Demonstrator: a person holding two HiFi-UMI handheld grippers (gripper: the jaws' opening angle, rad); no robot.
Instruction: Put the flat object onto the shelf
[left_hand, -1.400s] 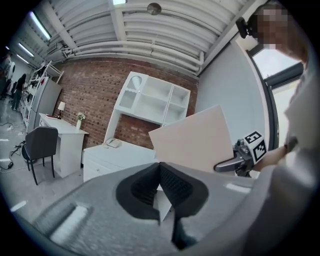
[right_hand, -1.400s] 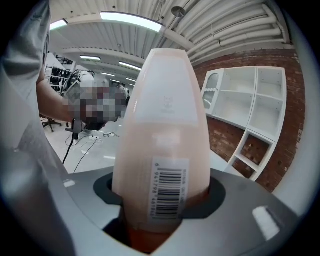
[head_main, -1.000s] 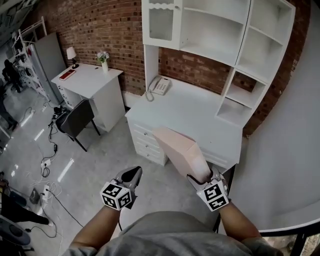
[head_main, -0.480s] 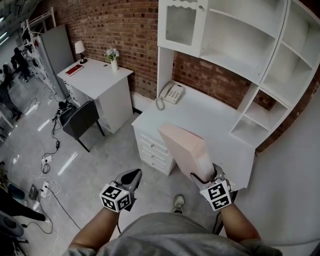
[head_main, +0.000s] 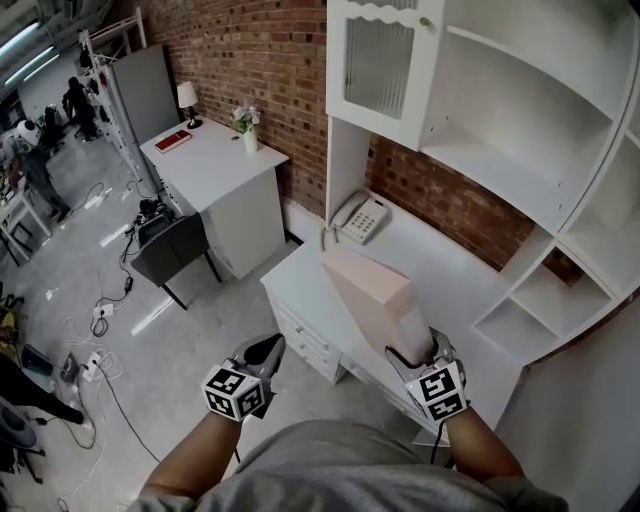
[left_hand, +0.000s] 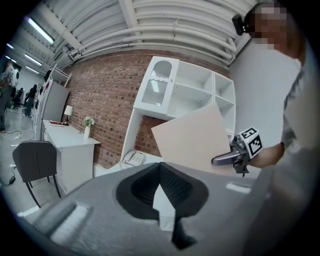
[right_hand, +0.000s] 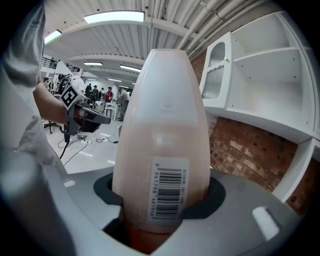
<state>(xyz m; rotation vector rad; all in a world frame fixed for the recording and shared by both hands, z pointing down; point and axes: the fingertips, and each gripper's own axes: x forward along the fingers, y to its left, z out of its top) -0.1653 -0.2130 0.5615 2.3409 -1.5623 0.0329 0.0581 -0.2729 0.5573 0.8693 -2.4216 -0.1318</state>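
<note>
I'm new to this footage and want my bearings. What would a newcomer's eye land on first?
First, the pale pink flat box, clamped at its near end in the right gripper and raised over the white desk. Then the tall white shelf unit against the brick wall, standing on that desk.

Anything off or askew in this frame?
Nothing stands out. The flat pale-pink box is clamped squarely in the right hand-held gripper, leaning over the white desk, with no visible damage. The left hand-held gripper is shut and empty.
</note>
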